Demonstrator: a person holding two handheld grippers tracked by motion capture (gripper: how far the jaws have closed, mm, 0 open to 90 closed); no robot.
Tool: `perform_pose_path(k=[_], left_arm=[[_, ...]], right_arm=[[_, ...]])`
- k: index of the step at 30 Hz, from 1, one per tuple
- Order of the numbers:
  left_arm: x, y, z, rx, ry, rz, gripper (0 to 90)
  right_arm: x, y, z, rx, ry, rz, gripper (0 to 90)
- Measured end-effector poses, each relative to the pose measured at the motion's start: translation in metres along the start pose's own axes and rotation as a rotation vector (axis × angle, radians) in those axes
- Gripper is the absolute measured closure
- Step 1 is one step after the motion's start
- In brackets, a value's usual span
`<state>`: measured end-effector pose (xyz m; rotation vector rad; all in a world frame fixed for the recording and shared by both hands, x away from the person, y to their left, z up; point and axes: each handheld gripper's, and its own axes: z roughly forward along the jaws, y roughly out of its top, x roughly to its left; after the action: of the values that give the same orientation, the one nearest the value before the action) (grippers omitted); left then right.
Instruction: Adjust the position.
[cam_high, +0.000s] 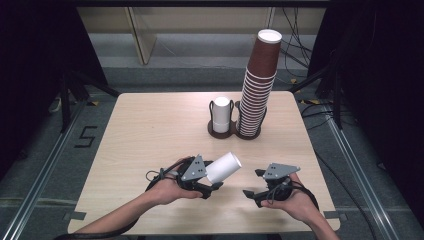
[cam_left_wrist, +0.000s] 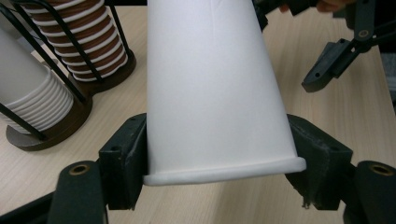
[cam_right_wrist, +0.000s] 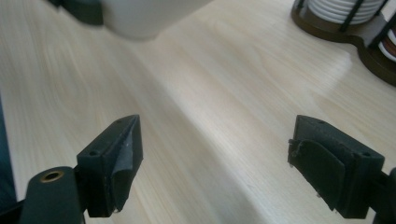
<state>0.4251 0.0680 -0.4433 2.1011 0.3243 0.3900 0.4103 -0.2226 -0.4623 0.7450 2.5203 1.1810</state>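
Currently: left hand-held gripper (cam_high: 212, 187) clamps white cup (cam_high: 223, 167) near its rim.
Right hand-held gripper (cam_high: 252, 192), jaws wide, beside cup; advise a gentle squeeze to avoid crushing.

- Looks like a lab or recording bay, not a home.
- Black curtains (cam_high: 30, 60) on both sides.
- Loose cables (cam_high: 300, 50) across grey floor (cam_high: 45, 150).
- Taped 5 (cam_high: 86, 136) beside wooden table (cam_high: 150, 125).
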Motion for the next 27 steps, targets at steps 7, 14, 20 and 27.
perform_pose_path(k=[7, 14, 20, 27], left_arm=[[0.001, -0.003, -0.004, 0.105, -0.049, 0.088, 29.0], [0.000, 0.002, -0.009, 0.168, -0.097, 0.158, 29.5], [0.000, 0.006, -0.010, 0.247, -0.141, 0.238, 29.8], [-0.005, 0.007, -0.004, 0.293, -0.175, 0.274, 29.9]], right_arm=[[0.005, 0.003, 0.009, 0.105, 0.036, -0.124, 16.2], [0.007, 0.007, 0.013, 0.147, 0.053, -0.173, 15.8], [0.008, 0.013, 0.013, 0.156, 0.089, -0.265, 15.8], [0.012, 0.019, 0.015, 0.186, 0.110, -0.340, 15.8]])
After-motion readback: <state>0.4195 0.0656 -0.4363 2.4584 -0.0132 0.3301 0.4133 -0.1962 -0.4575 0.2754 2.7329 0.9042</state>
